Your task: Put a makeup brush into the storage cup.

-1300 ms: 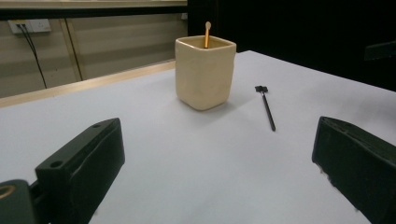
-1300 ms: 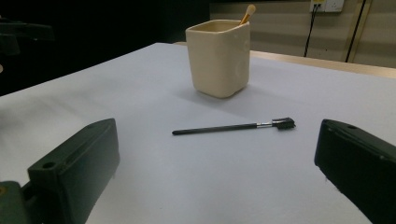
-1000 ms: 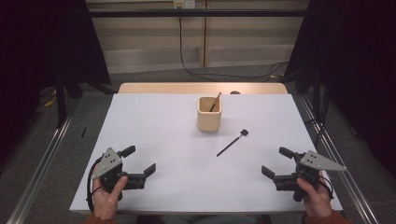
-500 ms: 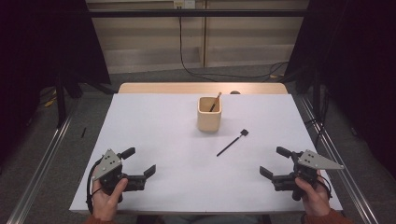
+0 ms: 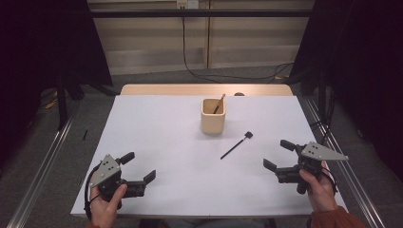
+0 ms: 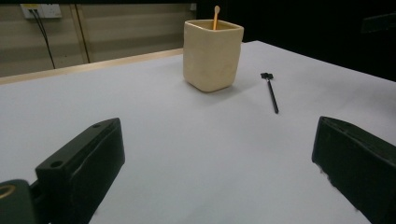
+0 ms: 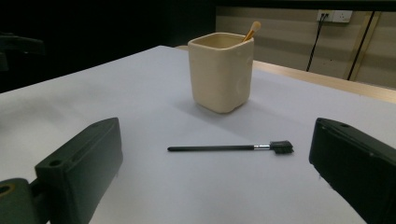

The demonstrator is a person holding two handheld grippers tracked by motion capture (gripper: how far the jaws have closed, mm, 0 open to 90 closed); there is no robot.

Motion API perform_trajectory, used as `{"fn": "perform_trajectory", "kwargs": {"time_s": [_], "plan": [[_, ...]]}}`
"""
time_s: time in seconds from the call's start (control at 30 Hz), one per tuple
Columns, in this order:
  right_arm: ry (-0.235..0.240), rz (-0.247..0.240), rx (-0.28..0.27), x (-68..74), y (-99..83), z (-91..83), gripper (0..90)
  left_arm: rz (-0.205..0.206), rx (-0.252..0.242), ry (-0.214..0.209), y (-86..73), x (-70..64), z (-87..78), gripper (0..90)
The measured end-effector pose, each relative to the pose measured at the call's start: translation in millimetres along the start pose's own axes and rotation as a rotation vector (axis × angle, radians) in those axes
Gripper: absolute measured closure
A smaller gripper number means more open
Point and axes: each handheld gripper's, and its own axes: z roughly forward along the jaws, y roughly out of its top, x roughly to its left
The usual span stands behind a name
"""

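At the left of the high view the left gripper (image 5: 141,167), held in the person's left hand (image 5: 105,207), rests near the front edge of the white-covered tabletop (image 5: 157,128), its two black fingers (image 6: 81,161) spread wide apart with nothing between them. There are two grippers, one cup, one brush lying loose and one stick standing in the cup. Toward the middle stands the cream square-sided ceramic cup (image 5: 212,115), upright, with a thin orange-tan wooden stick (image 5: 218,103) leaning out of it. Just to the right of the cup, apart from it, lies the slim black brush with a small flat bristled head (image 5: 235,146), flat on the tabletop, its head pointing away toward the far right. Farther right the right gripper (image 5: 278,156), in the right hand (image 5: 321,190), also has its fingers (image 7: 79,163) wide open and empty, the brush lying ahead of them.
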Motion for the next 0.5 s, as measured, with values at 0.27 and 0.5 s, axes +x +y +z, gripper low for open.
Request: {"fn": "perform_trajectory", "kwargs": {"time_s": [0.27,0.5], "plan": [[0.023,-0.022,-0.006,-4.0,18.1,15.6,1.0,-0.024,-0.029,0.023,-0.3,4.7,-10.6,3.2],[0.041,-0.035,0.005,-6.9,35.1,36.2,0.5,-0.018,-0.038,0.035,-1.3,6.8,-15.9,3.0]]}}
